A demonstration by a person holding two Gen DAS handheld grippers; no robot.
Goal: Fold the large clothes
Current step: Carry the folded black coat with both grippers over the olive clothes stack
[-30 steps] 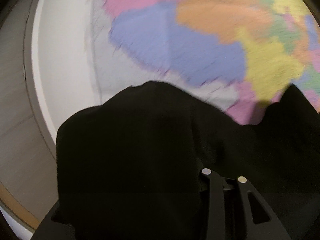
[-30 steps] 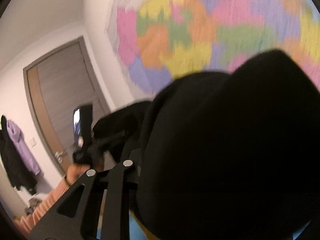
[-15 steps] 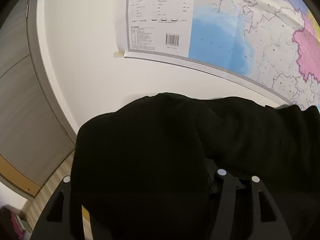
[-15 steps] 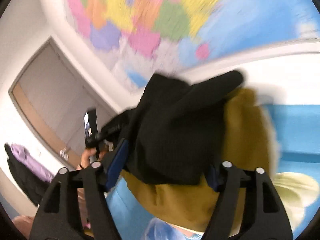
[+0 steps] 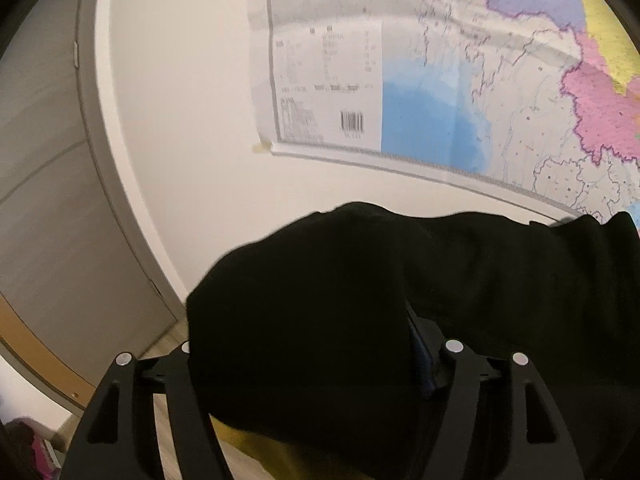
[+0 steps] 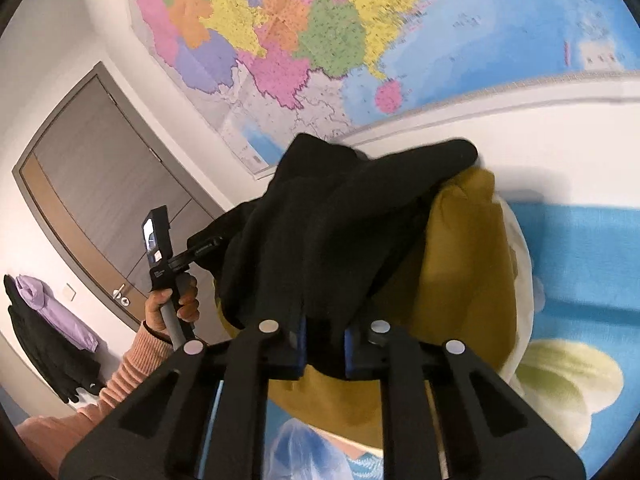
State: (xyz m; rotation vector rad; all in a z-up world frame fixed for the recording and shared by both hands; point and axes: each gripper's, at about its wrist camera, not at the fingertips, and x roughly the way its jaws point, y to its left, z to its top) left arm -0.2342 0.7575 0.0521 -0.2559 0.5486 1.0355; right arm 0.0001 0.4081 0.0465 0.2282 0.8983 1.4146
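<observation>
Gripping a fold of the black garment (image 6: 340, 232) between its blue pads, the right gripper (image 6: 324, 346) has its jaws drawn narrow, having just been closing on the cloth, and the fabric rises from the pads in a bunched heap with one corner pointing up and to the right. Beneath the black cloth lies a mustard-yellow garment (image 6: 464, 264), and under that a blue bedcover with a pale yellow pattern (image 6: 580, 248). In the right wrist view the person's left hand (image 6: 172, 300), in a ribbed peach sleeve (image 6: 132, 364), grips the handle of the left gripper, whose front end is buried in the same black garment. In the left wrist view the left gripper (image 5: 304, 356) has its jaws standing wide, having just been opening, and black cloth (image 5: 320, 300) is draped thickly over and between them; whether the pads press on it I cannot tell, as the fabric hides the fingertips. A large wall map (image 5: 460, 92) hangs on the white wall behind, one corner fixed with tape (image 5: 262, 147). A grey door (image 6: 108, 184) stands to the left, with a purple hoodie (image 6: 48, 304) and a dark coat hanging beside it.
</observation>
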